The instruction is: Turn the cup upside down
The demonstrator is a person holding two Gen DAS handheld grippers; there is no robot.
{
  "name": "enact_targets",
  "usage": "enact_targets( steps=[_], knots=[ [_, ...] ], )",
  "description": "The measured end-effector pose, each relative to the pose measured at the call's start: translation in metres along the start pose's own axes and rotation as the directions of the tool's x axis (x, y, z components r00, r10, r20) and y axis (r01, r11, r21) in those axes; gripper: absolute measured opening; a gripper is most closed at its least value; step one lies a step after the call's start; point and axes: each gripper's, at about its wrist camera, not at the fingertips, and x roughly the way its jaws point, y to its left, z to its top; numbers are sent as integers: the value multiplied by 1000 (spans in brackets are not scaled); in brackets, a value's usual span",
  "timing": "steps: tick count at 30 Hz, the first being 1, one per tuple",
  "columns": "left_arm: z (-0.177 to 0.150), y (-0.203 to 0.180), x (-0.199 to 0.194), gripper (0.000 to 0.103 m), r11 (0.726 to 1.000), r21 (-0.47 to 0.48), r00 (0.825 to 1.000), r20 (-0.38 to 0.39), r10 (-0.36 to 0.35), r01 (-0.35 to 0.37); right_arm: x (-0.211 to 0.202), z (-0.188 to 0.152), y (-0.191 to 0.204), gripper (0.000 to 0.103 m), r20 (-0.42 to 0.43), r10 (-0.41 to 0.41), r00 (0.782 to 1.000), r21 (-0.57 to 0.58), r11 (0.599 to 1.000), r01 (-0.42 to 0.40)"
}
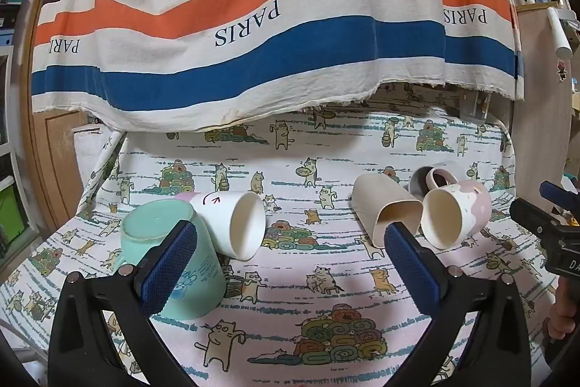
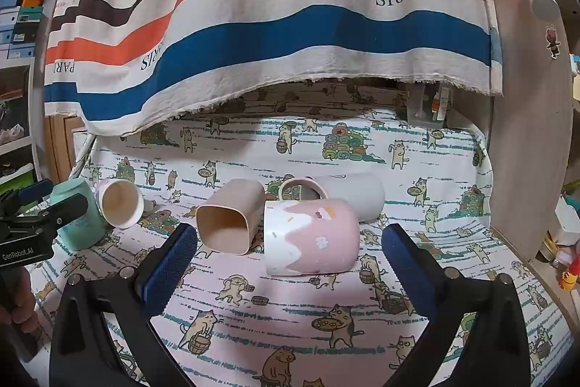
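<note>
Five cups sit on a cloth with cartoon cats point(image 1: 290, 296). A big striped cloth point(image 1: 253, 24) hangs behind them.

The left claw point(image 1: 290, 238) is spread wide and holds nothing. The mint green cup point(image 1: 181, 263) stands upside down, with its flat bottom on top. It is partly behind the claw's left finger, whose blue pad point(image 1: 170, 263) is in front of it. From this view, it is hard to tell if the pad touches it. A white paper cup point(image 1: 235, 223) lies on its side and leans against the green cup, with its open mouth facing the camera.

The right claw point(image 2: 290, 242) is spread wide too, and holds nothing. The pink mug point(image 2: 311, 238) lies on its side just past the claw, between its two fingers and a bit farther away. It is not touching either one. Its handle point(image 2: 301, 187) sticks up at the back. A tan square cup point(image 2: 228, 220) lies on its side just left of the pink mug, touching it. A gray cup point(image 2: 351, 194) lies on its side behind the mug.
</note>
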Motion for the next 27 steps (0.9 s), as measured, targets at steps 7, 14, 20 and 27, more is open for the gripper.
enact_targets(
  steps=[7, 14, 20, 27],
  knots=[
    [0, 0, 0, 103, 1000, -1, 1000, 0, -12, 12, 0, 0, 0, 102, 1, -1, 1000, 0, 1000, 1],
    [0, 0, 0, 103, 1000, -1, 1000, -1, -10, 10, 0, 0, 0, 102, 2, -1, 1000, -1, 1000, 1],
    [0, 0, 0, 103, 1000, -2, 1000, -1, -9, 9, -1, 0, -1, 102, 2, -1, 1000, -1, 1000, 1],
    [-1, -2, -2, 103, 1000, 1, 1000, -2, -15, 15, -1, 0, -1, 102, 2, -1, 1000, -2, 1000, 1]
  ],
)
